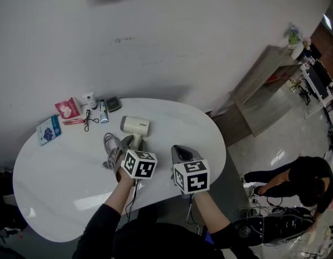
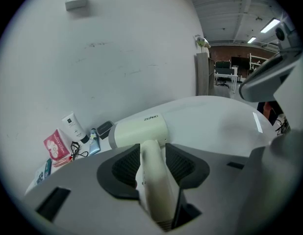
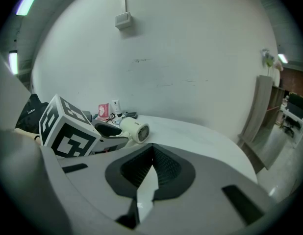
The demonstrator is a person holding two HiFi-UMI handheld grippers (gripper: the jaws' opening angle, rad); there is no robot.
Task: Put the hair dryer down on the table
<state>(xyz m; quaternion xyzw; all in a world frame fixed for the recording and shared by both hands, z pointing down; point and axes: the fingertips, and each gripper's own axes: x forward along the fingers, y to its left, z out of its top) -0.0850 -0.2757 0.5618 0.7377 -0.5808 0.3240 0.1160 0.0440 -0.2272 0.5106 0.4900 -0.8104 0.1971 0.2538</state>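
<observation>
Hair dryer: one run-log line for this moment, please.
dryer: on table | left gripper: open, handle between fingers | right gripper: shut, empty

hair dryer [image 1: 135,126]: cream, short barrel | lying flat, handle toward the person | on white oval table [image 1: 59,171]

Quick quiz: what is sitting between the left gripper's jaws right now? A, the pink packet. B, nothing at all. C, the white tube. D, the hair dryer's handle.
D: in the left gripper view, the handle of the cream hair dryer runs between the jaws of the left gripper, while the white tube and the pink packet lie well away from it.
</observation>
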